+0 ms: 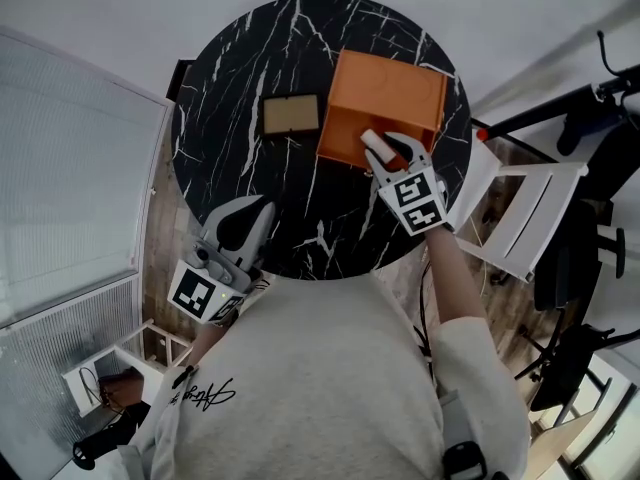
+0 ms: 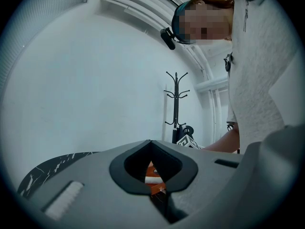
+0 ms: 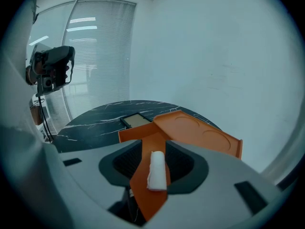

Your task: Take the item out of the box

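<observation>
The small white cloth roll (image 3: 157,171) lies pointing straight ahead between the jaws of the wide-open right gripper (image 1: 392,153), over the front flap of the orange cardboard box (image 1: 392,93).

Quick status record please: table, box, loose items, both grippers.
table: round black marble table
box: orange box, open, on the table's right half
loose item: tan dark-framed panel, left of the box, apart from it
white roll: on the orange flap, between the right jaws
right gripper: at the box's near edge, jaws apart, grip unclear
left gripper: jaws together, empty
</observation>
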Demonstrator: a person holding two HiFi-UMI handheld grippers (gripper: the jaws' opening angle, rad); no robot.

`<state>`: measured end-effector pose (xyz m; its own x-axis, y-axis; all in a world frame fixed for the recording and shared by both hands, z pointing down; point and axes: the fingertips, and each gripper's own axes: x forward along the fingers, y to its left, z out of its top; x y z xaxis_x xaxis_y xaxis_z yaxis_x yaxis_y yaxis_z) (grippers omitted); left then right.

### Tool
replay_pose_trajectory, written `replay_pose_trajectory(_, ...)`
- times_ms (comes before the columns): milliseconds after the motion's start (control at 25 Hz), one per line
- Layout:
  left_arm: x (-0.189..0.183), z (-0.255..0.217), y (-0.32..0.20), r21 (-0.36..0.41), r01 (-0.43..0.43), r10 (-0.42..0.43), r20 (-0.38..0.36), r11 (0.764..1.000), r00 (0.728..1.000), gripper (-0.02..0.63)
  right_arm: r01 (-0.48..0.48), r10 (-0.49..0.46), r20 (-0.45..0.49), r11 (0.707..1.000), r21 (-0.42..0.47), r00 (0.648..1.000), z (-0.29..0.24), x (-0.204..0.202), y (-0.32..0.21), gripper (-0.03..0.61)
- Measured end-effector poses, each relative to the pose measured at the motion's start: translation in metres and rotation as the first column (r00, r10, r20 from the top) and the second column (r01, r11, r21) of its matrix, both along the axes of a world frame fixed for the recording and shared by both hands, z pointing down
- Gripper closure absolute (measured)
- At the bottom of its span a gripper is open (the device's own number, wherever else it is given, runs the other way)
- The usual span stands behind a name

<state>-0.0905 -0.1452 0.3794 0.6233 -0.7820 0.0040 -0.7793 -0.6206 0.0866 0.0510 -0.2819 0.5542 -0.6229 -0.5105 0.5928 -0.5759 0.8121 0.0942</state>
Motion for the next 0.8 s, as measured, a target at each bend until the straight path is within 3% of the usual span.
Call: replay_pose_trajectory(800, -0.006, 0.005, 0.002, -0.012, 0.036, -0.036, -0.009, 0.999, 0.999, 0.611, 0.013, -0.023, -0.129, 0.997, -0.082, 0.991, 0.036, 0.004, -0.005, 0.442)
